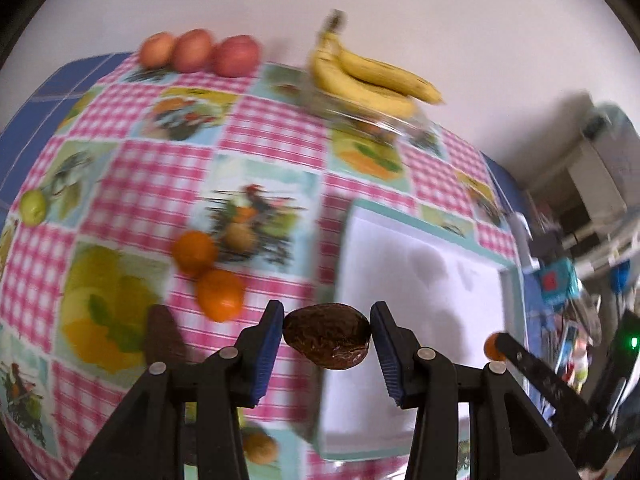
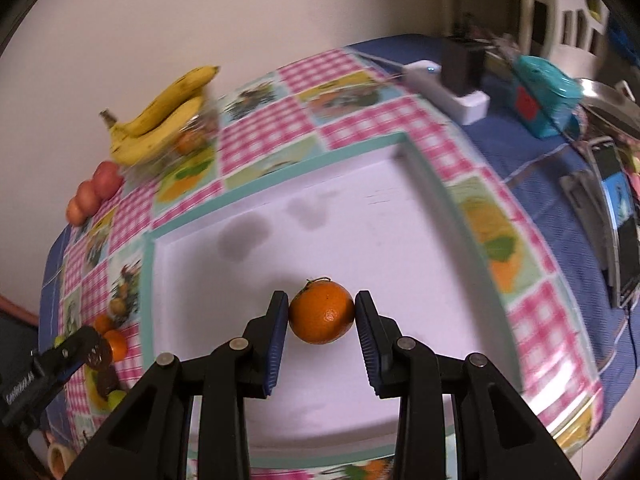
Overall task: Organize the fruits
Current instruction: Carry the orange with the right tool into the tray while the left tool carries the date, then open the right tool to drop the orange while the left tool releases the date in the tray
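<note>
Checked pink cloth (image 1: 276, 128) crowds with loose oranges (image 1: 208, 276); left gripper (image 1: 327, 340) fingers clamp a dark brown avocado (image 1: 326, 340), right gripper (image 2: 322, 314) fingers clamp an orange mandarin (image 2: 322, 312) above the empty white teal-rimmed tray (image 2: 360, 216).

The tablecloth (image 1: 272, 132) looks like smooth printed plastic, faintly shiny. The tray (image 2: 360, 216) is matt white with a teal rim. The avocado (image 1: 326, 336) has dark, wrinkled skin with a glossy patch low down; the orange (image 2: 322, 312) has finely pitted peel. The jaws carry ribbed blue pads (image 1: 266, 354) on matt black plastic with metal rivets (image 1: 426, 354)
</note>
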The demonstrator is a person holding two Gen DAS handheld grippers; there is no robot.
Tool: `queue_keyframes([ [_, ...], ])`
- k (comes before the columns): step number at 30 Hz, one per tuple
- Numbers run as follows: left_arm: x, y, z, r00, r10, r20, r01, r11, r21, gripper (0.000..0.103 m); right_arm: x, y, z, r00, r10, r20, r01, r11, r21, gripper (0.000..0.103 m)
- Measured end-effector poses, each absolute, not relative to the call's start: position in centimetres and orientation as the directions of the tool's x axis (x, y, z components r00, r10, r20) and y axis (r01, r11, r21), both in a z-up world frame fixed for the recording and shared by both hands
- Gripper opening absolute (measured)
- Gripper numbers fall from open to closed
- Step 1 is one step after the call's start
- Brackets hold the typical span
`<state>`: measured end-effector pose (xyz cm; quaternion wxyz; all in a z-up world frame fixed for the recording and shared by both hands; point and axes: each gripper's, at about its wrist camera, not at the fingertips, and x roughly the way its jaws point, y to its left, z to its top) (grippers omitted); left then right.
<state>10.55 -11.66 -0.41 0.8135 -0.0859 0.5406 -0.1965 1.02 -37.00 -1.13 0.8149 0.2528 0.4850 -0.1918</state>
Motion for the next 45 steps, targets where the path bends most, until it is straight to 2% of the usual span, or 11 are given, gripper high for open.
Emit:
queue_keyframes([
  [12, 8.4, -16.4, -1.9, 0.264, -0.417, -0.870, 0.329, 0.887, -0.325, 0.048, -0.1, -38.6, -1.0, 0.442, -0.098, -0.892, 0.578, 0.791, 0.200, 0.036],
  [25, 7.9, -18.3, -5.9, 0.189, -0.342, -0.921, 0.350, 0.900, -0.262, 0.048, 0.7, -38.0, -4.0, 0.364, -0.078, -0.928, 0.571, 0.806, 0.156, 0.036],
  [39, 8.0, -18.1, -6.0, 0.185, -0.348, -0.919, 0.349, 0.898, -0.269, 0.049, 0.6, -38.2, -3.8, 0.361, -0.076, -0.929, 0.587, 0.793, 0.163, 0.036],
  [41, 8.0, -18.2, -5.9, 0.180, -0.346, -0.921, 0.352, 0.897, -0.268, 0.051, 0.6, -38.2, -3.6, 0.359, -0.079, -0.930, 0.588, 0.793, 0.160, 0.040],
  [42, 8.1, -18.4, -5.9, 0.179, -0.346, -0.921, 0.353, 0.896, -0.268, 0.057, 0.6, -38.2, -3.5, 0.361, -0.078, -0.929, 0.588, 0.793, 0.161, 0.046],
  [45, 7.8, -18.7, -5.6, 0.184, -0.348, -0.919, 0.368, 0.892, -0.264, 0.059, 0.5, -38.2, -2.9, 0.375, -0.084, -0.923, 0.587, 0.793, 0.166, 0.047],
])
